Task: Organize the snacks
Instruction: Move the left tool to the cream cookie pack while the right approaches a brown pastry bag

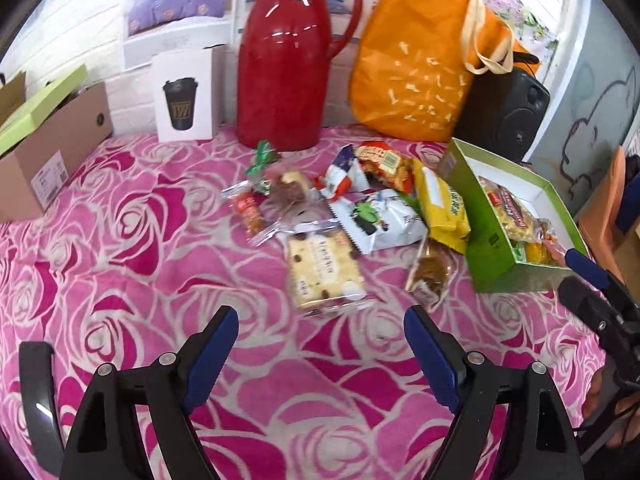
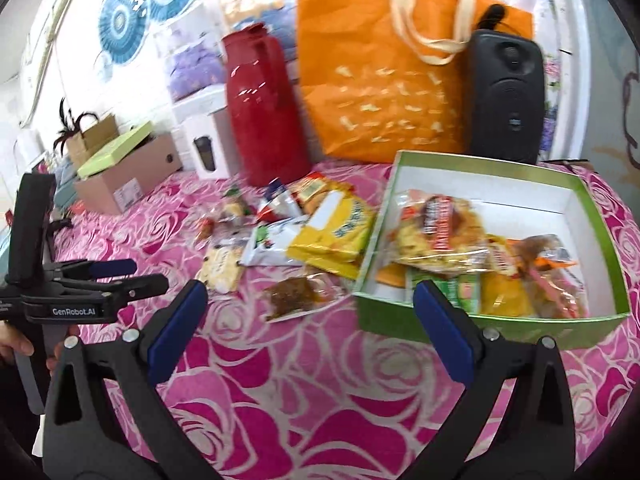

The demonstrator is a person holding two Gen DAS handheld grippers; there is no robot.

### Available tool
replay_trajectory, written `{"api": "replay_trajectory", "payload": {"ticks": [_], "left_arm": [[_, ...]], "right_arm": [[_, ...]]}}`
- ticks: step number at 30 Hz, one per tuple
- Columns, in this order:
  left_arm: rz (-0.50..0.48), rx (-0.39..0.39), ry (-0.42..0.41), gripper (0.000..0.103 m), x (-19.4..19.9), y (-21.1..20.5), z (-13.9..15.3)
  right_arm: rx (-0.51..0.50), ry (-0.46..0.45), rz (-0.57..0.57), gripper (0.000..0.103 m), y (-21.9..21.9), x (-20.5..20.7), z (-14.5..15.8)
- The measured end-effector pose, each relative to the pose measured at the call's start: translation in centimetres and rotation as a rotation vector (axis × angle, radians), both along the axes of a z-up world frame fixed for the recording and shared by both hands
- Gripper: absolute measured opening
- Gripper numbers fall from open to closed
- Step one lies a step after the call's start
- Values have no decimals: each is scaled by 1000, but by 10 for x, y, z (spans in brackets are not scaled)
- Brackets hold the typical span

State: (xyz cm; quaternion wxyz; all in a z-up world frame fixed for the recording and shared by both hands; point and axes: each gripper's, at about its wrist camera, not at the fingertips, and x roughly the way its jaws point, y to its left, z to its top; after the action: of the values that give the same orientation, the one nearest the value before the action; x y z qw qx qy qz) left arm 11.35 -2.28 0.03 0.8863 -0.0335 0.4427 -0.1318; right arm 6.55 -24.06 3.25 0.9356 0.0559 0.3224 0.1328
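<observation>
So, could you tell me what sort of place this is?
Probably a home, perhaps a bedroom: a rose-patterned pink blanket covers the surface, with a red thermos jug and orange tote bag behind loose snacks.

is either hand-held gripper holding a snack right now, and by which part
Nothing is held: the left hand-held gripper and the right hand-held gripper are both open and empty above the cloth.

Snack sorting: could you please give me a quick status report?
Left tool and right tool open, empty. Green box partly filled; loose snack packets remain on the cloth. Nothing in the way.
</observation>
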Motion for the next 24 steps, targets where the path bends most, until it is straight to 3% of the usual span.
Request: {"api": "replay_trajectory", "payload": {"ticks": [3,6,10,13,21,22,24], "left_arm": [[1,-32,17,86,5,9,-9],[-15,-42,39,79,17,9,-19],[-44,-57,66,79,38,-3,-32],[-28,-23,83,79,52,-13,-41],[1,-20,107,77,65,-7,-52],[8,-36,120,77,68,-5,-54],[3,-44,126,78,71,-4,-55]], "right_arm": [[-14,28,44,102,21,5,-7],[-6,70,46,102,35,10,-18],[34,158,17,84,38,20,-37],[56,213,-34,73,39,31,-50],[40,249,-176,68,50,66,-69],[33,256,-185,66,49,69,-71],[40,260,-171,53,46,70,-75]]}}
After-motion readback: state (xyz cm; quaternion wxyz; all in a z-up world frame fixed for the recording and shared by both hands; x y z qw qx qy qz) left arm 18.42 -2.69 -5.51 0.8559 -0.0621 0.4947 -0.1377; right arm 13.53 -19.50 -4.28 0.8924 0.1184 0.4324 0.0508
